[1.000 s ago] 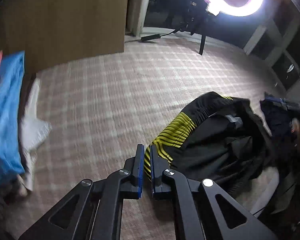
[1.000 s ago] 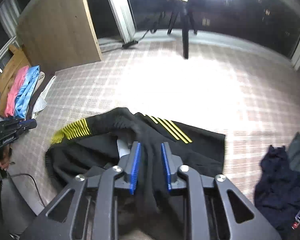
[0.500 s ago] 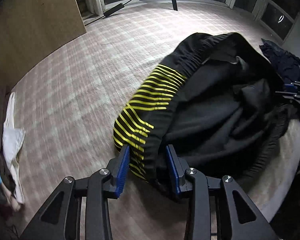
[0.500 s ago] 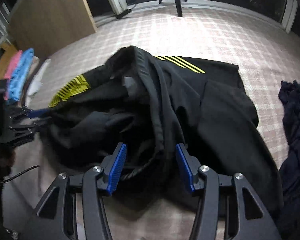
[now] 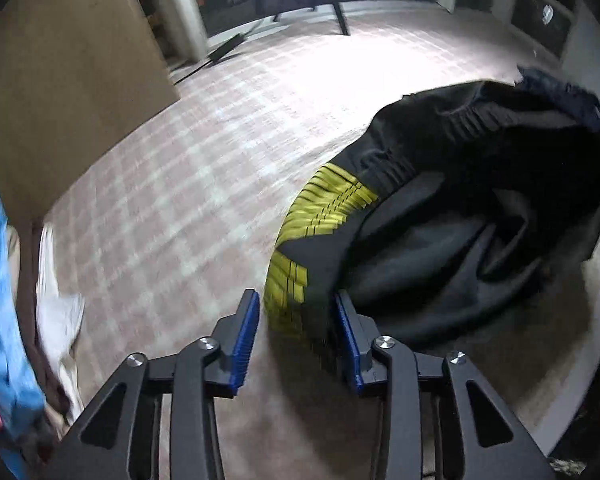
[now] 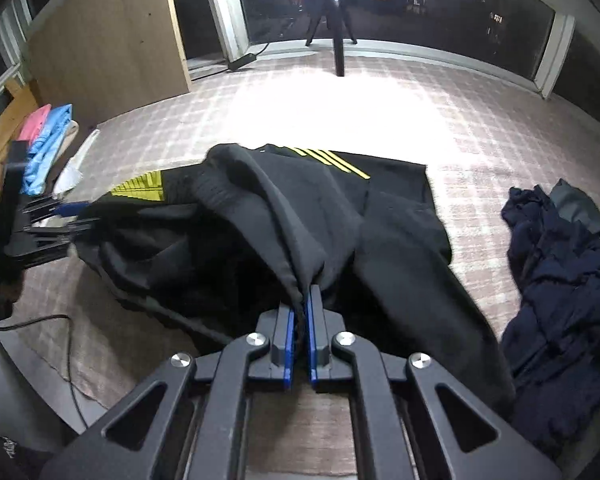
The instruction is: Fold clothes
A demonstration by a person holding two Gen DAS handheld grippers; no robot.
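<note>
A black garment with yellow stripes (image 5: 440, 216) lies crumpled on the checked cloth surface (image 5: 204, 184). It also shows in the right wrist view (image 6: 260, 216). My left gripper (image 5: 296, 320) is open, its fingers on either side of the garment's yellow-striped edge. My right gripper (image 6: 299, 320) is shut on a bunched black fold of the garment and lifts it slightly. The left gripper shows at the garment's left end in the right wrist view (image 6: 56, 216).
A dark blue heap of clothes (image 6: 560, 280) lies to the right. Blue and pink clothes (image 6: 44, 140) and a white cloth (image 5: 56, 312) lie at the left edge. A wooden panel (image 6: 108, 48) and a tripod leg (image 6: 338, 52) stand at the back.
My right gripper has closed on the black fold, having been open around it half a second ago. My left gripper stays open at the striped edge, and its view has shifted.
</note>
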